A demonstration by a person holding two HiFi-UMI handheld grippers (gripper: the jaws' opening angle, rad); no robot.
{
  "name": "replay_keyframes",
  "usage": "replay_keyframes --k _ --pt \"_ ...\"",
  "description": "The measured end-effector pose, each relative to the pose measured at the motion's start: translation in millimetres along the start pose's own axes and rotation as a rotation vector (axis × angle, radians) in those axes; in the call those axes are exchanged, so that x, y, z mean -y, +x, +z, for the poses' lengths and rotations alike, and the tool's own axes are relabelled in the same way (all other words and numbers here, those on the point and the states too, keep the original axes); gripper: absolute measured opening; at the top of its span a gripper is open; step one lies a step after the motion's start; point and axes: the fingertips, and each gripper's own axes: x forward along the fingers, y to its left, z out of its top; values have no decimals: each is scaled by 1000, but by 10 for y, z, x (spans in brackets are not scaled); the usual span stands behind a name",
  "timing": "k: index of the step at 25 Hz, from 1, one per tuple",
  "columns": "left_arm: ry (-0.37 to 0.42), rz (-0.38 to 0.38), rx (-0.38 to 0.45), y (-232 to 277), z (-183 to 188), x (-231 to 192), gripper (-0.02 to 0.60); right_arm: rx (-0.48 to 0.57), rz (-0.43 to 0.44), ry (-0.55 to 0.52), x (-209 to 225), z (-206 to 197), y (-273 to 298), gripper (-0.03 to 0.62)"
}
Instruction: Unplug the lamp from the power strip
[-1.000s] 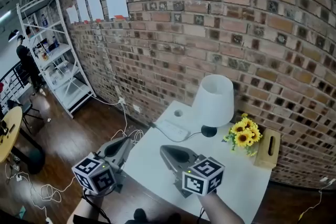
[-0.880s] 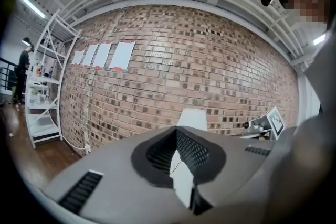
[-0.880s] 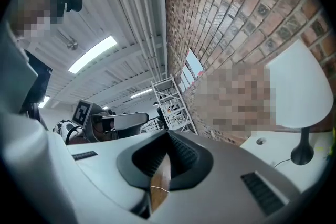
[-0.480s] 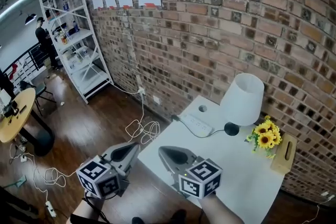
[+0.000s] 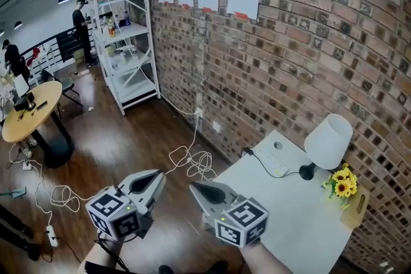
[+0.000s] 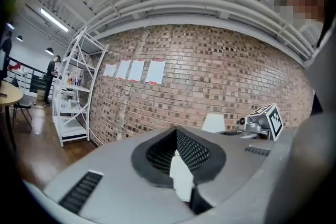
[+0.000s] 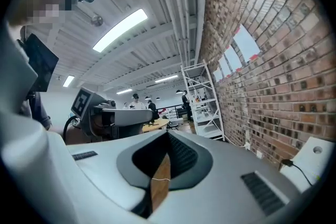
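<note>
White covers the counter (image 5: 282, 221) that stands against the brick wall (image 5: 302, 42) at the lower right of the head view. At its far corner a wooden box (image 5: 355, 207) with a slot in its top stands just beside a bunch of sunflowers (image 5: 341, 184). What the box holds, and what the flowers stand in, cannot be made out. The lamp (image 5: 328, 142), white-shaded on a dark base, stands next to the flowers. A dark cord (image 5: 286, 174) runs from its base to the white power strip (image 5: 275, 162) lying near the counter's wall edge; the plug itself is too small to read. Both tools are well apart from the strip, at the bottom of the view off the counter's left corner. The left tool (image 5: 156, 175) and the right tool (image 5: 196, 188) each have their jaws pressed together with nothing between them. A white shelf rack (image 5: 122, 42) further along the wall carries bottles and small things. Only the head view shows the strip, the flowers and the loose cables (image 5: 189, 160) on the wooden floor (image 5: 128, 144). The left gripper view catches the lamp's shade and the right tool's marker cube (image 6: 270, 120) beyond its jaws. The right gripper view shows instead the counter's corner with a round hole (image 7: 316, 150), ceiling lights (image 7: 121, 29) and people (image 7: 151, 108) near the rack.
</note>
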Motion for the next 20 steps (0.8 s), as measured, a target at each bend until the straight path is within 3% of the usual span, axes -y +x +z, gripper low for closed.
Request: replay_keyframes --k 6,8,11,17,20 --pt "-1 69 59 -788 101 -707 5 -39 60 -21 -669 -72 687 -14" --pt "-48 96 76 -1023 127 -875 5 -49 87 -34 -912 -101 878 -14" --pt "-99 118 108 -1329 175 -1058 5 -56 127 -53 -1236 -117 1122 -14" --pt "-93 155 162 -1919 314 -1325 5 -62 186 -88 -1803 -88 1466 -14" --pt "-122 151 229 -2144 451 -1346 5 -79 207 -117 -2030 -101 1575 -14"
